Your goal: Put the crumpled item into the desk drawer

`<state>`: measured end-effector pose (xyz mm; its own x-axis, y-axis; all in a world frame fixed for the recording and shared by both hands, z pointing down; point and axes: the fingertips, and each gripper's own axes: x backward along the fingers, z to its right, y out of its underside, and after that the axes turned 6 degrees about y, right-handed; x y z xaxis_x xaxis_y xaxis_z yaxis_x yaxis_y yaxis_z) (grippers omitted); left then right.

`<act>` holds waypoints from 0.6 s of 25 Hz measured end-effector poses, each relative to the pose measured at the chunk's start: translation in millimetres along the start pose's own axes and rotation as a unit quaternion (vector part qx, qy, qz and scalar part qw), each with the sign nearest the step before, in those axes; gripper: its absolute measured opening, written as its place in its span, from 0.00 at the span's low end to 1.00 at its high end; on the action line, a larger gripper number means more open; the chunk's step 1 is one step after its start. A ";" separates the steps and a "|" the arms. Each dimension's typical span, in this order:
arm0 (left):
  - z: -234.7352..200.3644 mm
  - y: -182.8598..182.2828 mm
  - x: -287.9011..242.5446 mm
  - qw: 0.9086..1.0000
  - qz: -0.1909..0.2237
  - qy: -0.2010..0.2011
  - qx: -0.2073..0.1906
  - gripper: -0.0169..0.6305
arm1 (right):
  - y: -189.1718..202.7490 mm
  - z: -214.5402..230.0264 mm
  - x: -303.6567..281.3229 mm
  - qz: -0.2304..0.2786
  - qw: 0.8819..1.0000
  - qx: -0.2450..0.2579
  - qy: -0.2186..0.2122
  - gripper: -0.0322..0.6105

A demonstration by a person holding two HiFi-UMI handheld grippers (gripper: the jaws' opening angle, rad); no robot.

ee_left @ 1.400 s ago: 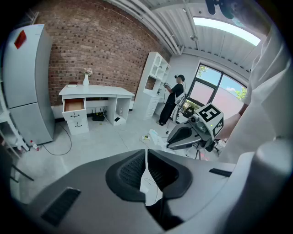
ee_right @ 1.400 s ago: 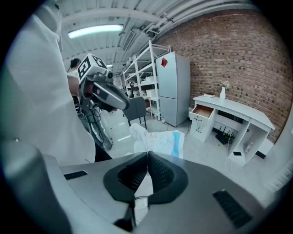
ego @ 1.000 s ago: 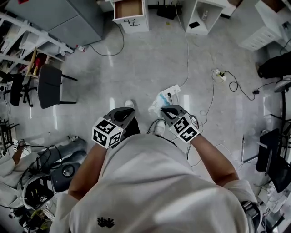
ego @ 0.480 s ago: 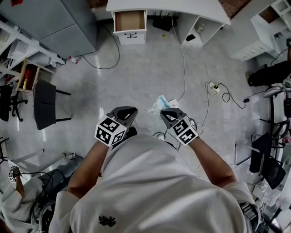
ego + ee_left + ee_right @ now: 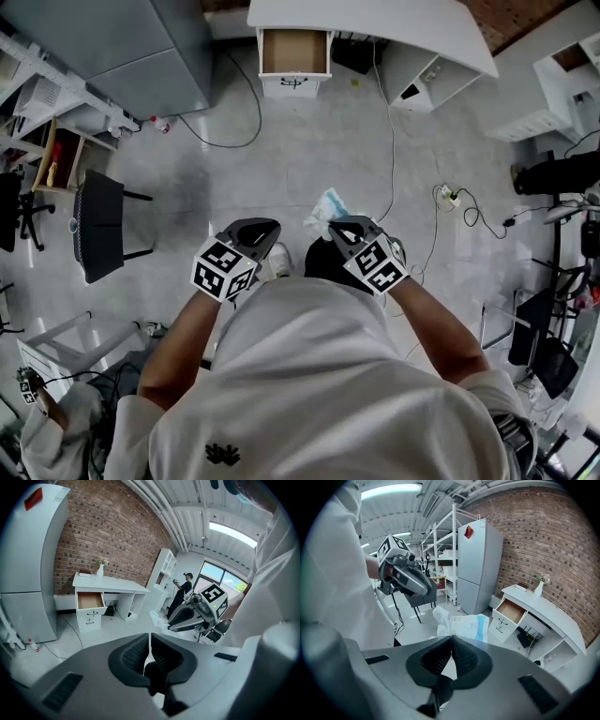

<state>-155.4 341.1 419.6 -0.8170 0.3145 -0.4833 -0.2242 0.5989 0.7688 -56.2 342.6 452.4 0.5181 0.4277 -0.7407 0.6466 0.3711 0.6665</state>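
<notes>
The crumpled item (image 5: 326, 207), a white and blue plastic wrapper, sticks out past my right gripper (image 5: 339, 225), which is shut on it at waist height. In the right gripper view the wrapper (image 5: 464, 623) bulges just beyond the closed jaws of the right gripper (image 5: 451, 637). My left gripper (image 5: 253, 228) is held beside it, shut with nothing in it; its jaws meet in the left gripper view (image 5: 149, 637). The desk drawer (image 5: 294, 52) stands open and bare under the white desk (image 5: 412, 23), some way ahead across the floor. The drawer (image 5: 511, 611) shows in both gripper views (image 5: 89, 600).
A grey cabinet (image 5: 122, 47) stands left of the desk. A black chair (image 5: 98, 225) is at my left. Cables (image 5: 390, 141) and a power strip (image 5: 452, 197) lie on the floor ahead right. White shelf units (image 5: 562, 66) line the right. A person (image 5: 182, 590) stands far off.
I have walked closer to the desk; the desk and open drawer have shifted right in the head view. Both grippers keep their pose, the right one still holding the wrapper.
</notes>
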 end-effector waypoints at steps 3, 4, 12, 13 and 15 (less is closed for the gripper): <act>-29.6 -11.9 -6.8 1.000 0.002 -0.004 0.014 0.08 | -12.4 28.5 -23.6 -0.005 1.000 -0.001 -0.004 0.10; -37.3 -16.1 -8.7 1.000 0.001 -0.004 0.017 0.08 | -16.1 36.6 -30.8 -0.006 1.000 0.000 -0.007 0.10; -127.1 -111.2 -75.1 0.999 -0.014 -0.029 0.019 0.08 | -52.5 179.7 -92.8 0.001 0.999 0.032 -0.028 0.10; -138.0 -127.4 -84.5 0.999 -0.014 -0.033 0.017 0.08 | -57.5 200.1 -99.4 0.002 0.999 0.037 -0.031 0.10; -160.2 -156.1 -101.1 0.999 -0.011 -0.041 0.017 0.08 | -66.3 238.0 -113.9 0.003 0.998 0.044 -0.034 0.10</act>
<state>-123.0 97.8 415.6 -0.7656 0.3588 -0.5340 -0.2231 0.6305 0.7435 -24.8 73.1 472.5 0.5578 0.3715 -0.7421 0.6875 0.2941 0.6640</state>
